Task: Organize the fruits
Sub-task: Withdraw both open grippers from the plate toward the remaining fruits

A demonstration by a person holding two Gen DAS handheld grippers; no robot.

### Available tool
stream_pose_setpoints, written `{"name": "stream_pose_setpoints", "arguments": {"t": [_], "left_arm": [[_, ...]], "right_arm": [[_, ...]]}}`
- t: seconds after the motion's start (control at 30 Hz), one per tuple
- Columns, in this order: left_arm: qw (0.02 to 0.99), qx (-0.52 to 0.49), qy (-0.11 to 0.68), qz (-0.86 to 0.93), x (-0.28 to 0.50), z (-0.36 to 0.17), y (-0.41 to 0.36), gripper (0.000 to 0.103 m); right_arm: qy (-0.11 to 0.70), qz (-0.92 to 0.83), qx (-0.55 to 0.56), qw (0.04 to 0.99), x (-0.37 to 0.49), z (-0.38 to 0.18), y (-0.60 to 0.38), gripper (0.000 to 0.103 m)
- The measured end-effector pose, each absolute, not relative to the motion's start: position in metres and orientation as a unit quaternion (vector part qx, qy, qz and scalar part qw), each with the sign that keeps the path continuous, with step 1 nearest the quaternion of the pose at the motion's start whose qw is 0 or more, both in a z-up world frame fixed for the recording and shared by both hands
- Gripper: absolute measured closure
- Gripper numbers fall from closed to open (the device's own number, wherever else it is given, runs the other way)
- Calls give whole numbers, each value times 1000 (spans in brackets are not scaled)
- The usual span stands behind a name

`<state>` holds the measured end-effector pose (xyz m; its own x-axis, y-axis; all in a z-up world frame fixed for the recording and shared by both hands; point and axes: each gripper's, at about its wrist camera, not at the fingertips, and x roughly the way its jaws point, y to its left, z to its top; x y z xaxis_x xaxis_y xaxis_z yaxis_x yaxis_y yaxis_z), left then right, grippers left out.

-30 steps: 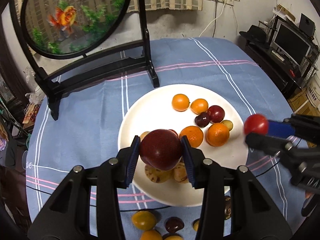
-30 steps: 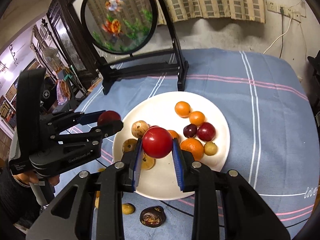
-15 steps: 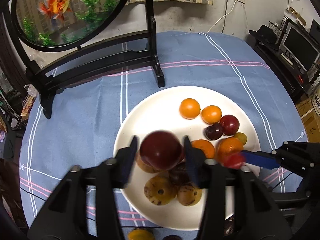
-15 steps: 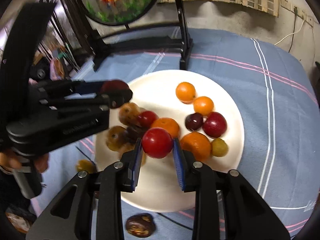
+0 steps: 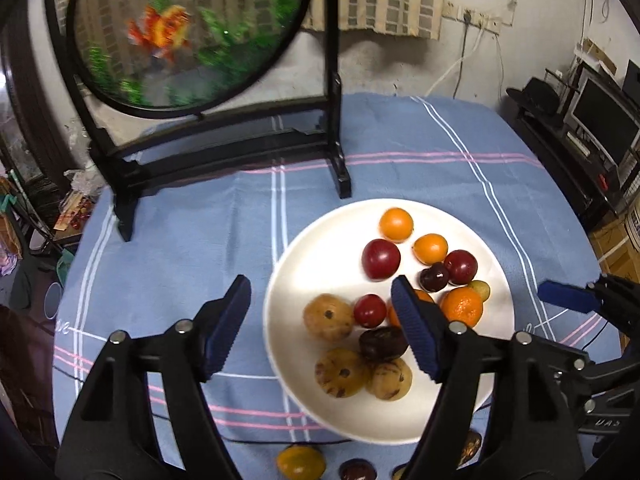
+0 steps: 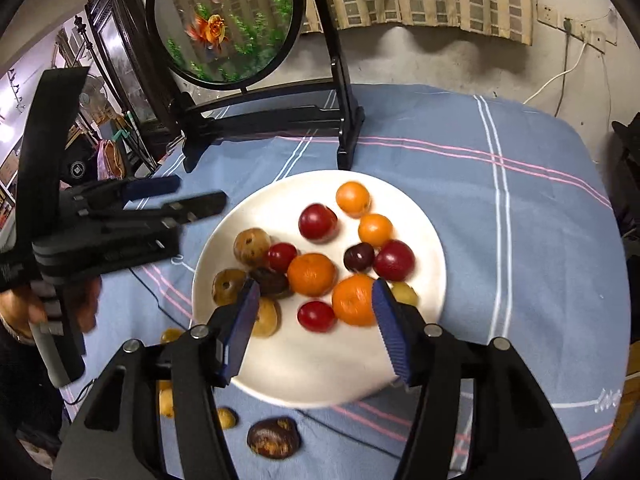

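A white plate point(image 5: 312, 264) point(image 6: 424, 224) on the blue tablecloth holds several oranges, red and dark plums and brown spotted fruits. My left gripper point(image 5: 320, 332) is open and empty, low over the plate's left edge. A dark red plum point(image 5: 381, 259) lies on the plate beyond it. My right gripper point(image 6: 312, 328) is open and empty above the plate's near side. A small red fruit point(image 6: 316, 316) lies on the plate between its fingers. The left gripper also shows in the right wrist view point(image 6: 176, 196).
A black stand with a round goldfish panel point(image 5: 180, 32) point(image 6: 228, 20) stands behind the plate. Loose fruits lie on the cloth in front of the plate: a dark one point(image 6: 273, 437), yellow ones point(image 5: 301, 462) point(image 6: 226, 418). A cable runs under the plate.
Both grippers have opened and let go of their fruits. The dark red plum and the small red fruit now lie on the plate. The left gripper has shifted left.
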<state>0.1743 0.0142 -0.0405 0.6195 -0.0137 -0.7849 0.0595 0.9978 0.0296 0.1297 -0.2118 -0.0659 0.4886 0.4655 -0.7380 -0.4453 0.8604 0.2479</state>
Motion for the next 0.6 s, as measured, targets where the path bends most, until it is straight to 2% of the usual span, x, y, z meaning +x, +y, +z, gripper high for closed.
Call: {"name": "stream_pose_setpoints", "arguments": {"t": [0.27, 0.6], "left_arm": [[906, 23, 422, -15, 116, -23, 35, 25], [871, -23, 490, -1, 30, -73, 67, 25]], "right_arm": [[443, 270, 2, 855, 67, -79, -228, 44], [497, 273, -63, 822, 24, -139, -203, 44]]}}
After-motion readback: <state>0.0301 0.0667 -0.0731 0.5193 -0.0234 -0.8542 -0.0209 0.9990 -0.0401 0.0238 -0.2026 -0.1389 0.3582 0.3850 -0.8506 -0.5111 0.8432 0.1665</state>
